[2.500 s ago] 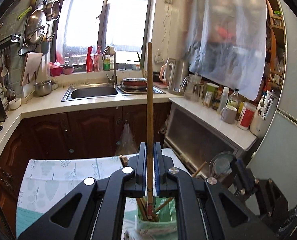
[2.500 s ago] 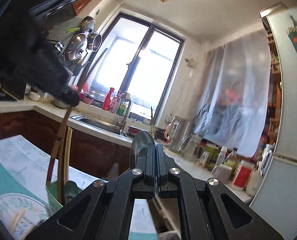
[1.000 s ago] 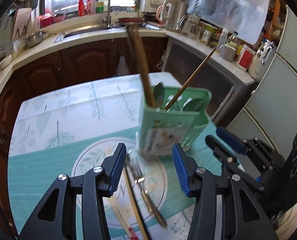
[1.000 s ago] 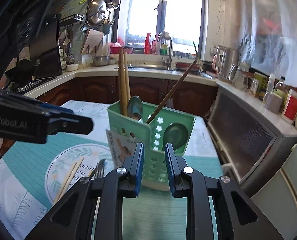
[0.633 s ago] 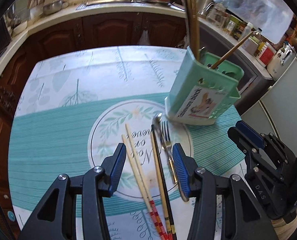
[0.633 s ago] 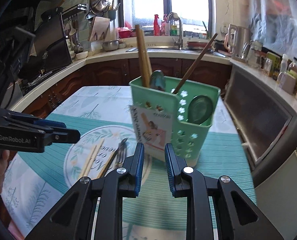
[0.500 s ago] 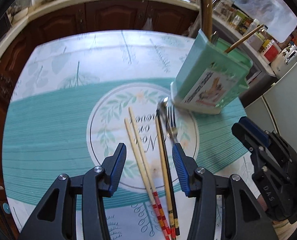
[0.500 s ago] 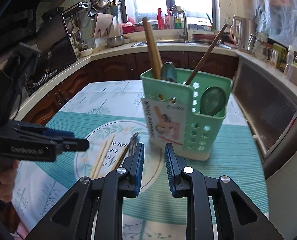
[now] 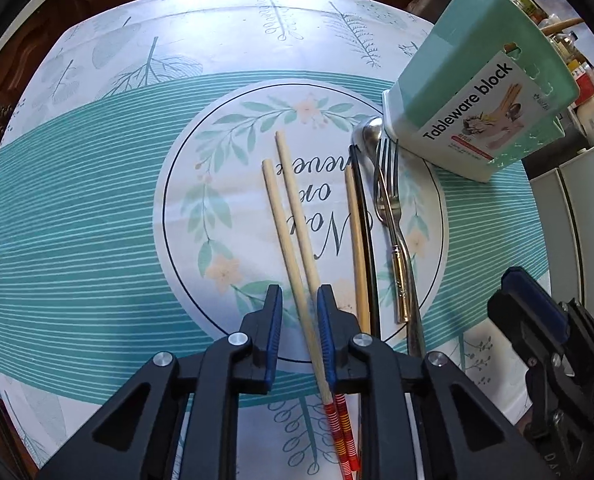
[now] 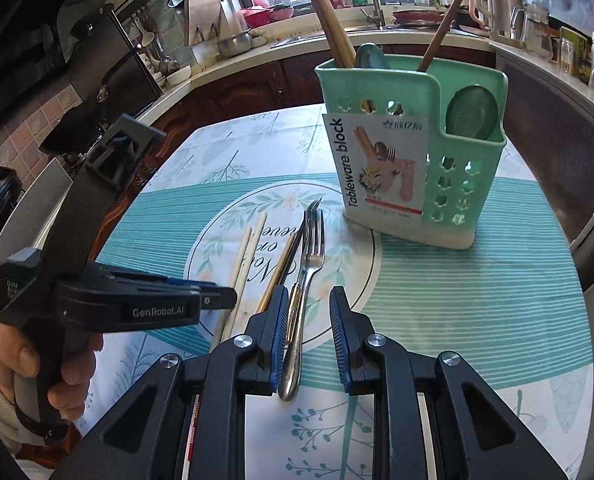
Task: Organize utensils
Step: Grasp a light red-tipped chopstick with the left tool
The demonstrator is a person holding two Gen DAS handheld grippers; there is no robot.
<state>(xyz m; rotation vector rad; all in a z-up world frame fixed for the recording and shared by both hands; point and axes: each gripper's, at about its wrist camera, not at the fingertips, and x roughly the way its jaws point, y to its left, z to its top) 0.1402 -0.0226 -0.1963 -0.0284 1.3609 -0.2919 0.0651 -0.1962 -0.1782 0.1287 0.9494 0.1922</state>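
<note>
Pale chopstick pair [image 9: 293, 216] lies flat on the table [image 9: 97, 240], long axis running straight out ahead of the left gripper [image 9: 299, 334]. Its jaws straddle the pair near the red-striped ends and are closing, pads not yet pressing. Left hand is nearer.

Right gripper [image 10: 308, 336]: jaws apart, empty, fork [image 10: 307, 264] handle just inside the left pad.

Right wrist view alone shows inside the green caddy [image 10: 469, 184], beyond the jaws.

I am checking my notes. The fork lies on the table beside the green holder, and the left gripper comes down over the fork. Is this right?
Not quite. The fork does lie on the table beside the green holder, but the left gripper comes down over the pale chopsticks, its jaws closing around them. The left wrist view shows this.
</note>
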